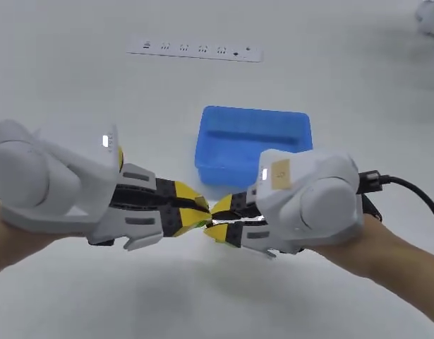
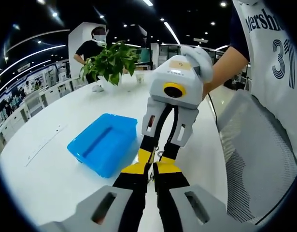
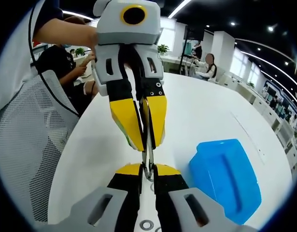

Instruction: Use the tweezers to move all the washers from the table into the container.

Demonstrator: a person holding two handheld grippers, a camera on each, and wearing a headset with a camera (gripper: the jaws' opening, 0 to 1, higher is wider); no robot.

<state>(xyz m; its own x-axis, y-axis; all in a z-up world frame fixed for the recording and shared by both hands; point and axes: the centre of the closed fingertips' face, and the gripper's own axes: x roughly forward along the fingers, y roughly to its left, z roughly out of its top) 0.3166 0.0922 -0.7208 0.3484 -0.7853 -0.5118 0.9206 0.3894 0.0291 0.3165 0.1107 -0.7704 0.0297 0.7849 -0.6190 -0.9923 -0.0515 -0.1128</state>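
My two grippers meet tip to tip above the white table, just in front of the blue container point(image 1: 224, 169). The left gripper point(image 1: 202, 215) comes in from the left and the right gripper point(image 1: 215, 224) from the right. Thin metal tweezers point(image 3: 148, 159) run between the left gripper's point(image 3: 147, 145) yellow fingers and down into the right gripper's point(image 3: 147, 170) closed jaws. Both look shut on them. A washer point(image 3: 147, 224) lies on the table below the right jaws. In the left gripper view the left gripper point(image 2: 150, 166) faces the right gripper point(image 2: 157, 157), with the container point(image 2: 107, 154) to the left.
A white power strip point(image 1: 195, 49) lies at the table's far side. A mesh chair point(image 2: 254, 145) stands by the table edge, and a potted plant point(image 2: 109, 60) sits far across. Other people are at distant desks. Open table surrounds the container point(image 3: 211, 169).
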